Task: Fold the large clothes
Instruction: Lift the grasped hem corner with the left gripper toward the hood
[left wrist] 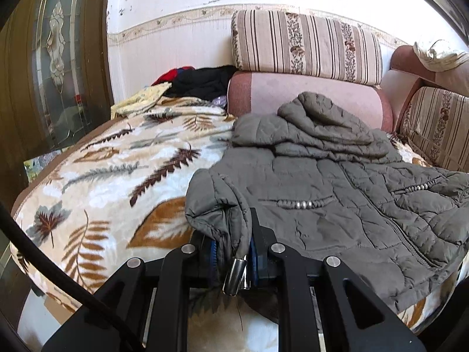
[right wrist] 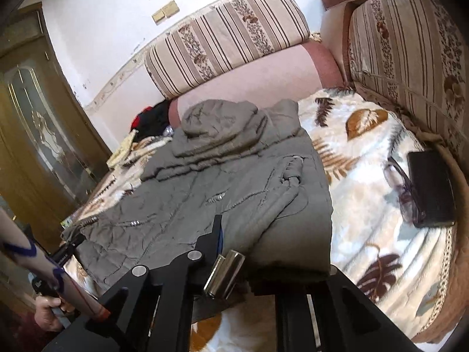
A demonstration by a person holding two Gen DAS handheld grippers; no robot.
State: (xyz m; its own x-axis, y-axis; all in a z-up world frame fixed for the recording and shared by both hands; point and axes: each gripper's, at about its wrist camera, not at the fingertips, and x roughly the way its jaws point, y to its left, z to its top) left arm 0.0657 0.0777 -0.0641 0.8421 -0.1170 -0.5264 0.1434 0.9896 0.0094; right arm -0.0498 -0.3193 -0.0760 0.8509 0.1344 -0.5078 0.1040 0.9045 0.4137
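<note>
Left tongs (left wrist: 233, 246) clamped on grey jacket (left wrist: 337, 182) hem corner. Right tongs (right wrist: 234, 243) closed on opposite hem edge. Jacket spreads ahead over leaf-print blanket (left wrist: 102, 170); glasses (right wrist: 401, 187) right of right tongs.

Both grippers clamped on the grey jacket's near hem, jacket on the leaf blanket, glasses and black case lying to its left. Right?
One thing is off: the glasses and black case lie to the jacket's right, as the right wrist view shows. The rest holds: the left gripper and right gripper are clamped on its near hem, and it lies on the leaf blanket.
</note>
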